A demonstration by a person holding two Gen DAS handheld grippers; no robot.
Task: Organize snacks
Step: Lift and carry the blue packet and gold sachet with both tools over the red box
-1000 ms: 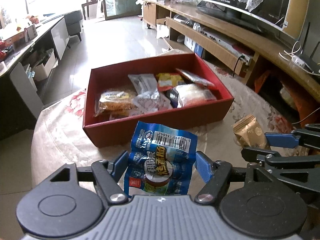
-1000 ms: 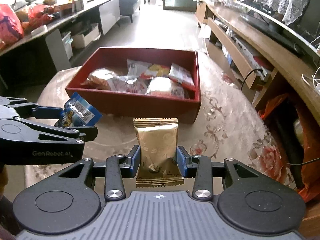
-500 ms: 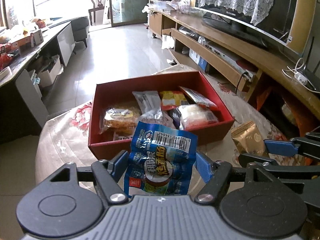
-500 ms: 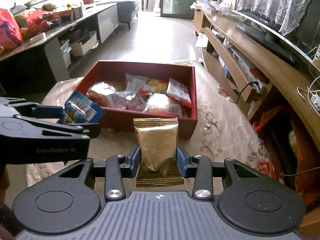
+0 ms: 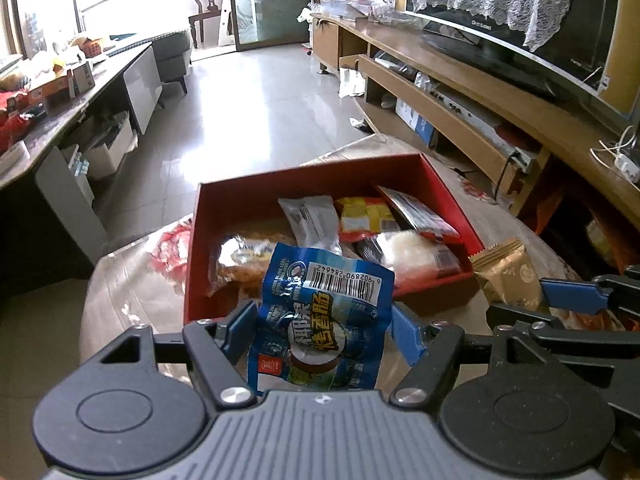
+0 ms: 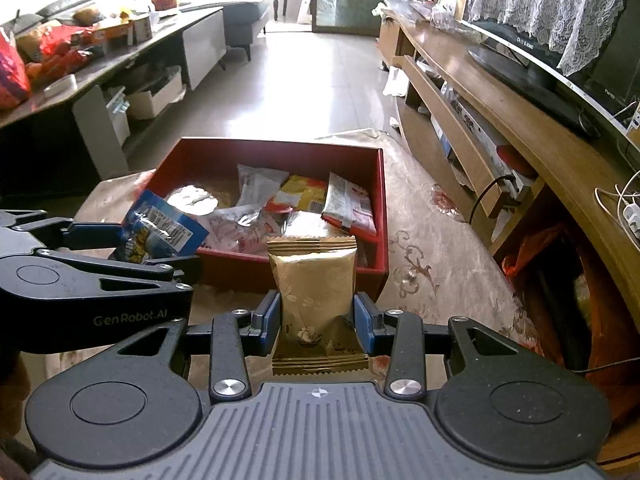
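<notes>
The left hand-held gripper (image 5: 322, 330) was clenched on a blue snack packet (image 5: 326, 312), a crinkled glossy bag with a white barcode label along its top edge and large Chinese characters around a round picture. The packet stood upright between the blue pads (image 5: 240, 326), raised in front of the near wall of the red box (image 5: 280, 196). Its lower edge was cut off behind the gripper body.

The right hand-held gripper (image 6: 316, 320) grasped a gold packet (image 6: 314, 280), matte foil with crimped seams at top and bottom, held upright just short of the box's near wall. The print low on its face was too small to read.

The red box sat on a surface covered by a floral cloth (image 6: 424, 256). Inside lay several wrapped snacks: a yellow pack (image 6: 302, 192), a red-and-white pack (image 6: 348, 204), a clear-wrapped pastry (image 5: 244, 260) and others overlapping, partly hidden behind the two held packets. In the right wrist view the left gripper showed only from the side, its far finger hidden by the blue packet.
</notes>
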